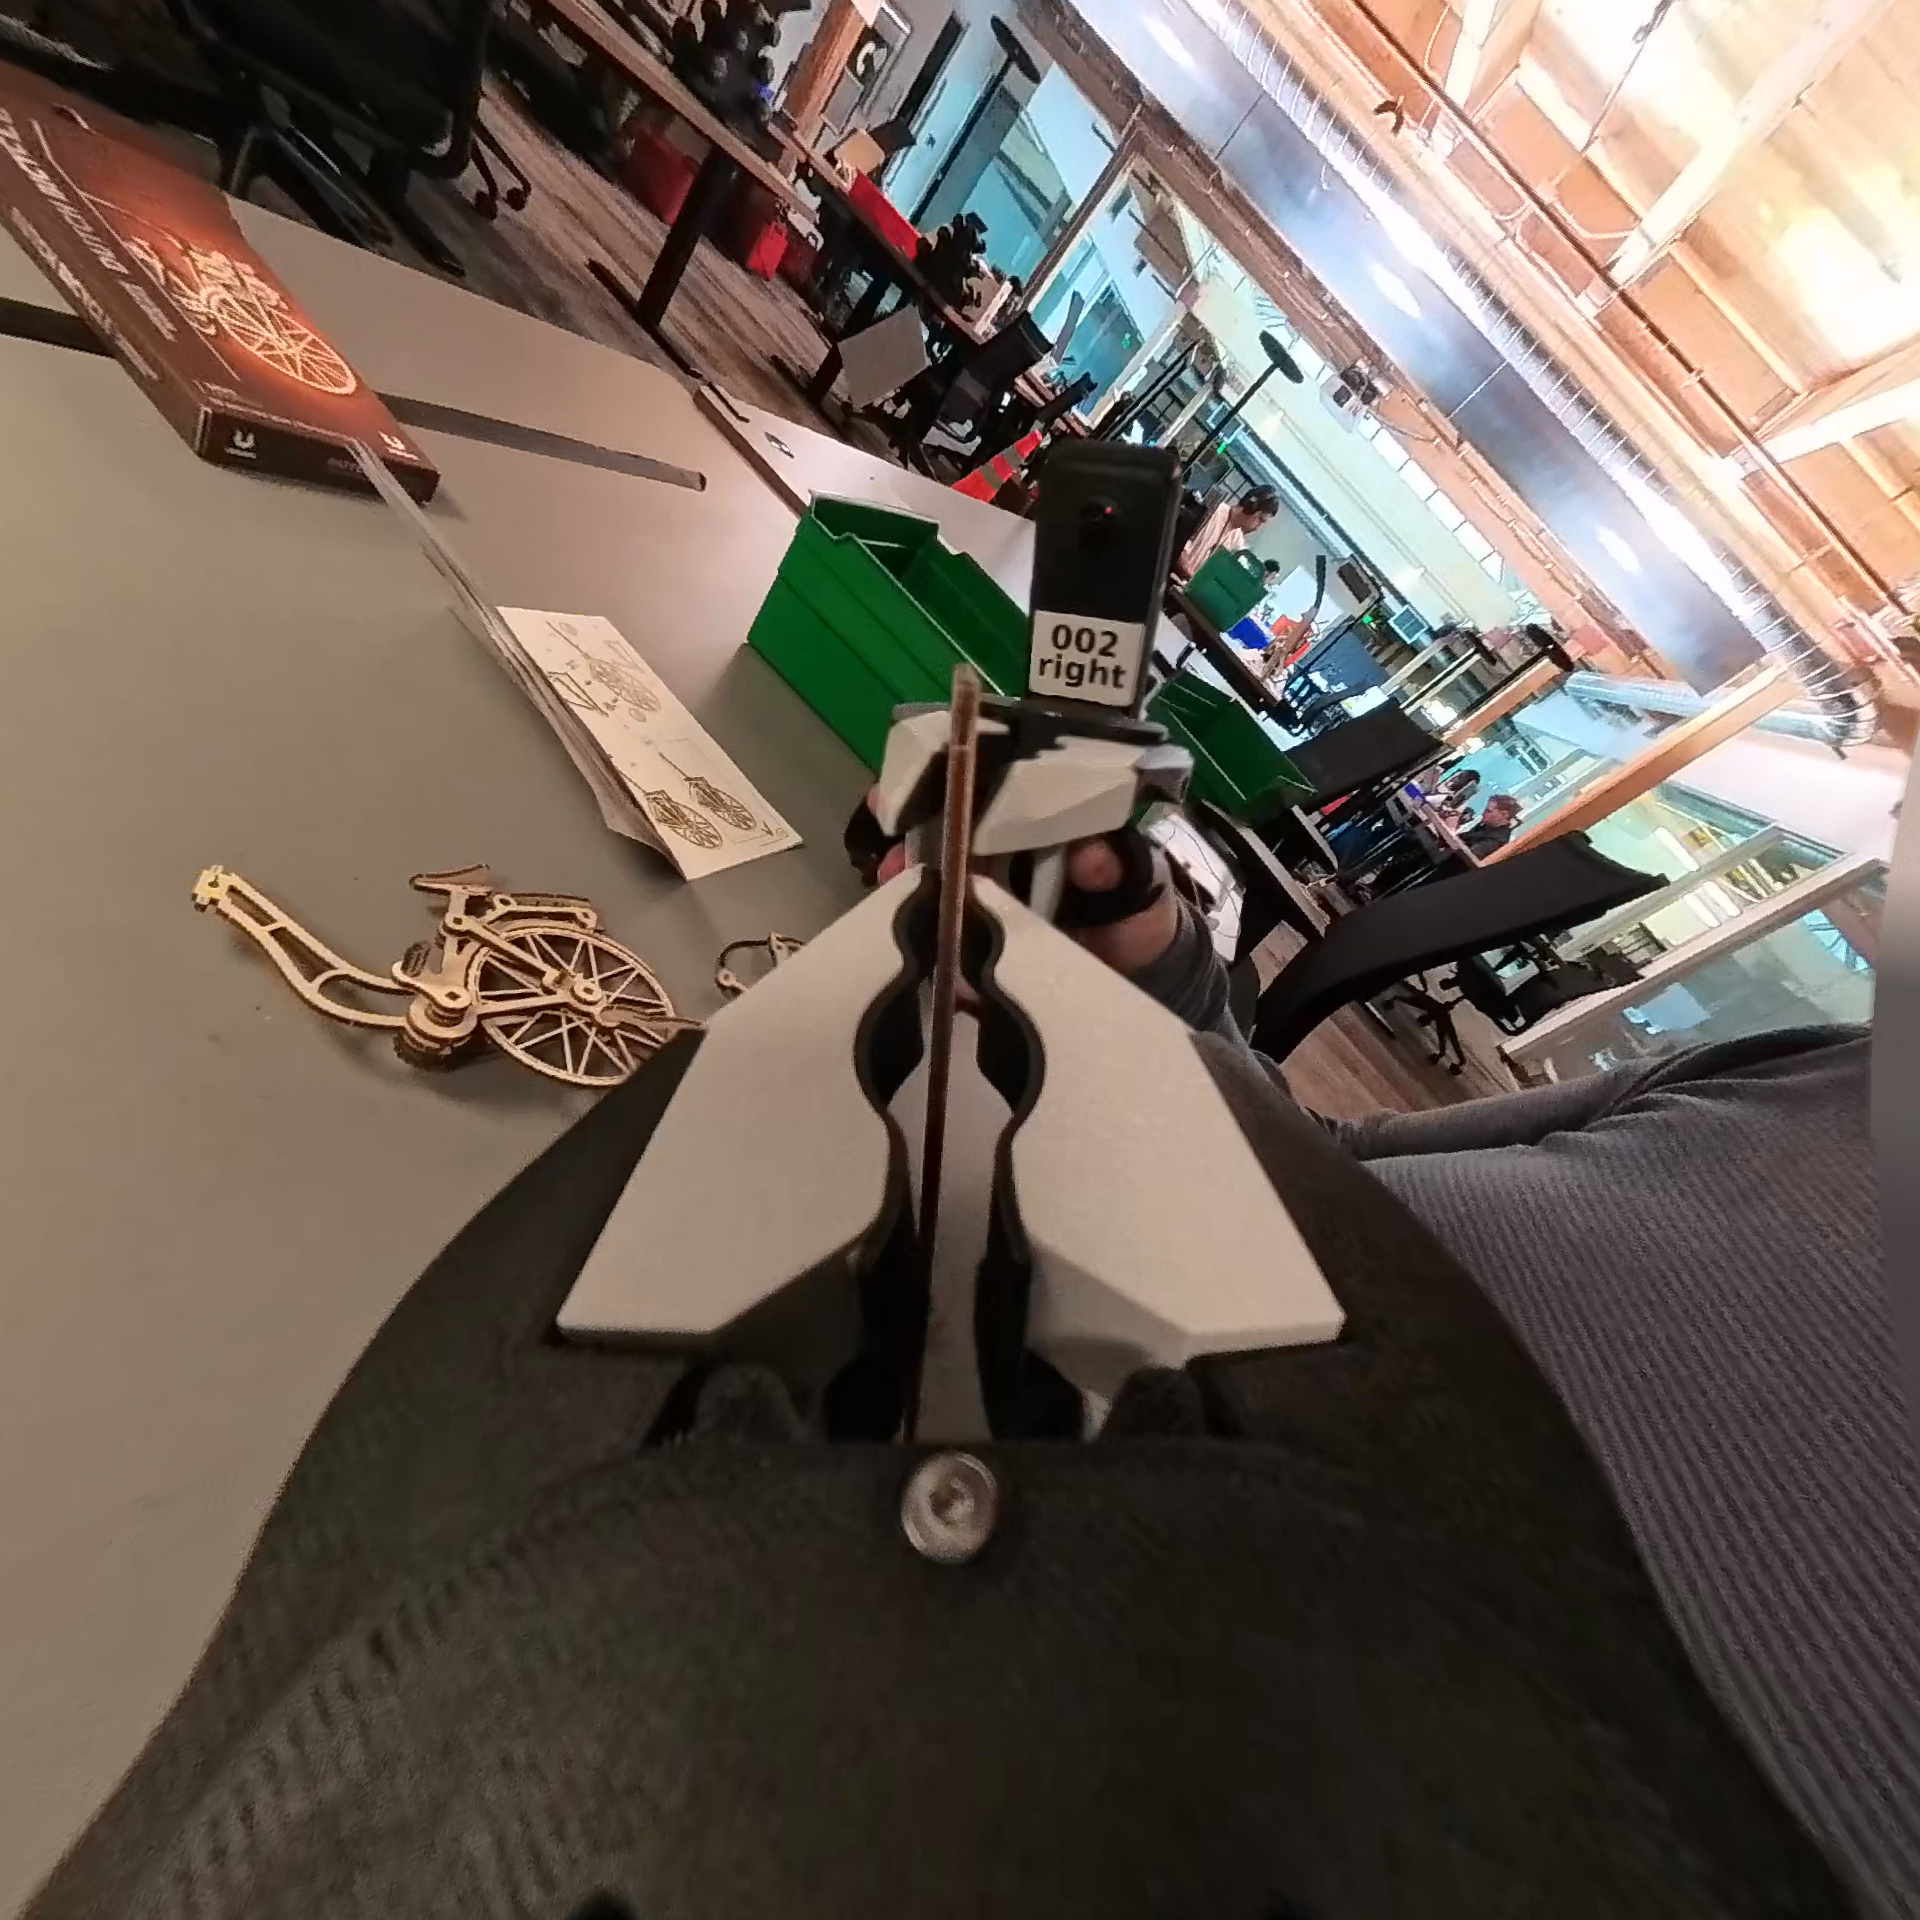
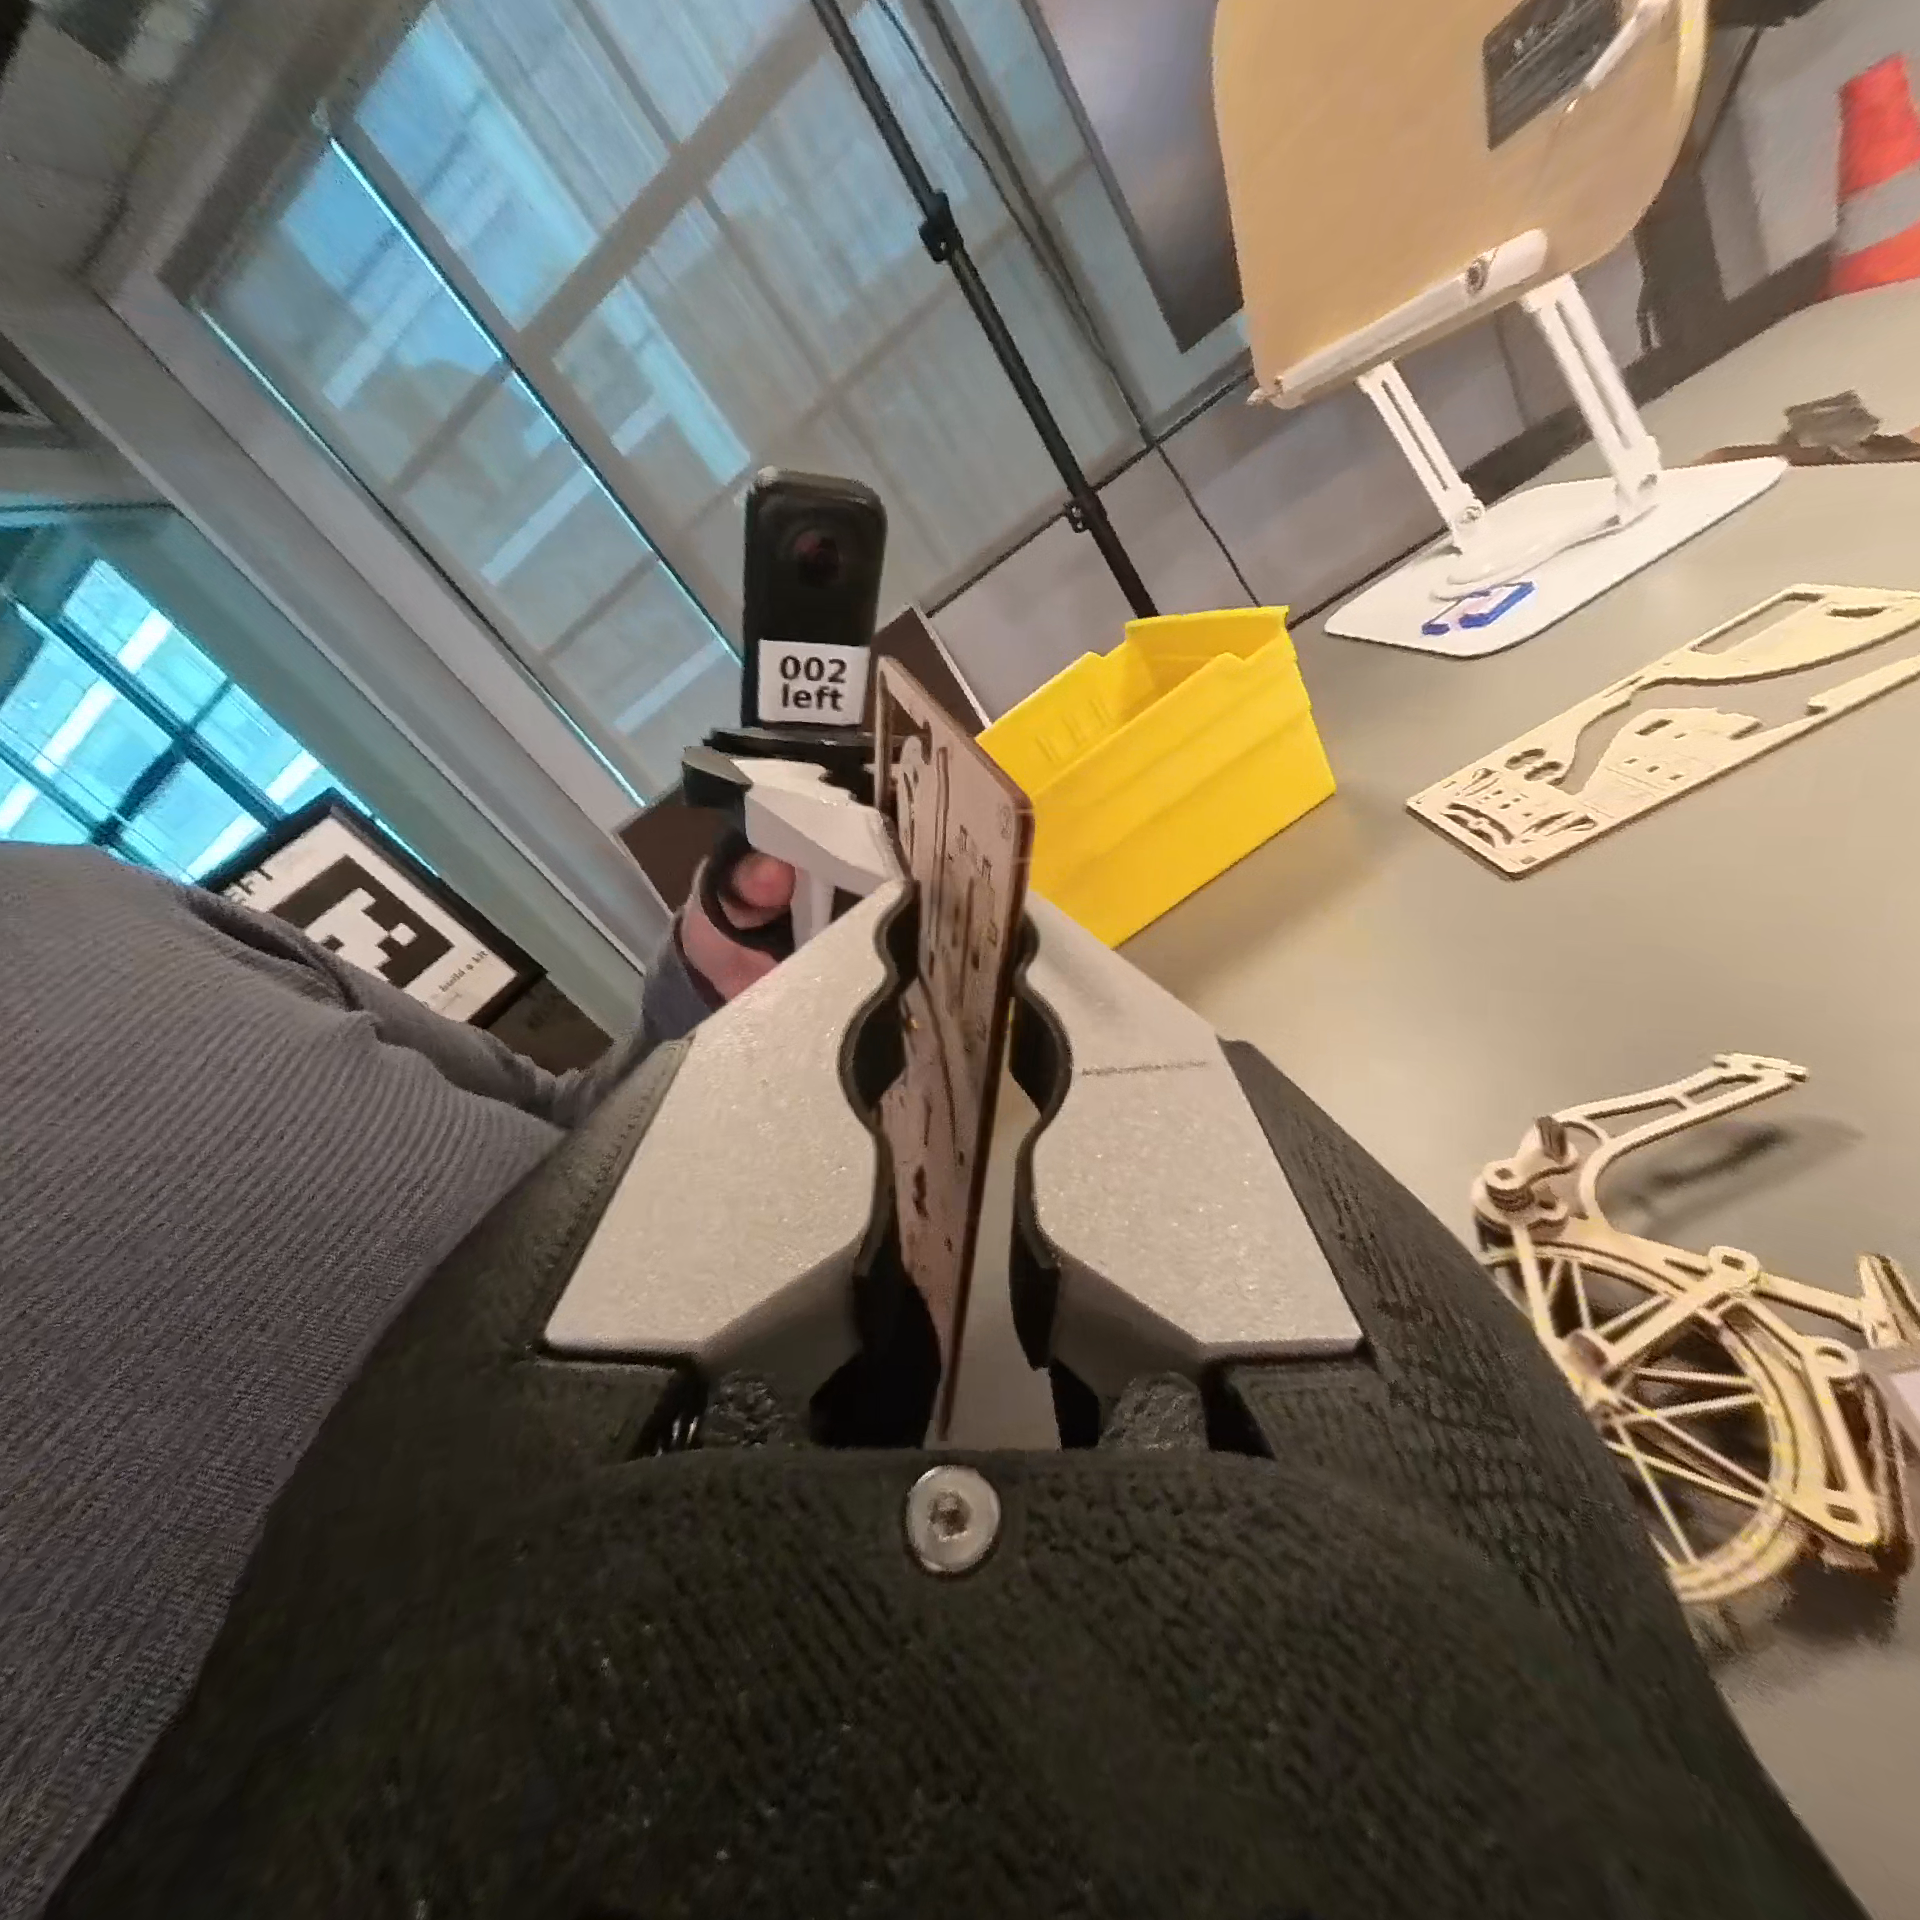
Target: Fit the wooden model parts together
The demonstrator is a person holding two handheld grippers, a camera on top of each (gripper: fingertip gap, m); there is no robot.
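Observation:
A thin laser-cut wooden parts sheet [image 1: 951, 831] stands on edge above the table, held at both ends. My left gripper [image 1: 940, 914] is shut on its near end. My right gripper [image 1: 977, 790] faces it and grips the far end. In the right wrist view the sheet [image 2: 951, 831] shows its cut-out face, clamped in my right gripper [image 2: 956, 904], with my left gripper [image 2: 873, 821] behind it. A partly built wooden bicycle model [image 1: 499, 977] lies flat on the grey table [image 1: 208, 1143]; it also shows in the right wrist view [image 2: 1704, 1382].
A small loose wooden part [image 1: 753, 961], an instruction booklet [image 1: 644, 727], the kit box [image 1: 208, 291] and green bins [image 1: 883, 623] are on the table. A yellow bin [image 2: 1174, 769], another punched-out wooden sheet [image 2: 1662, 727] and a white stand [image 2: 1507, 499] lie farther off. My left and right fingertips are right by each other. The partly built wooden bicycle model [image 1: 499, 977] is about equally far from each gripper, around 15 cm. My right wrist view [image 2: 1630, 1313] looks at it from another angle.

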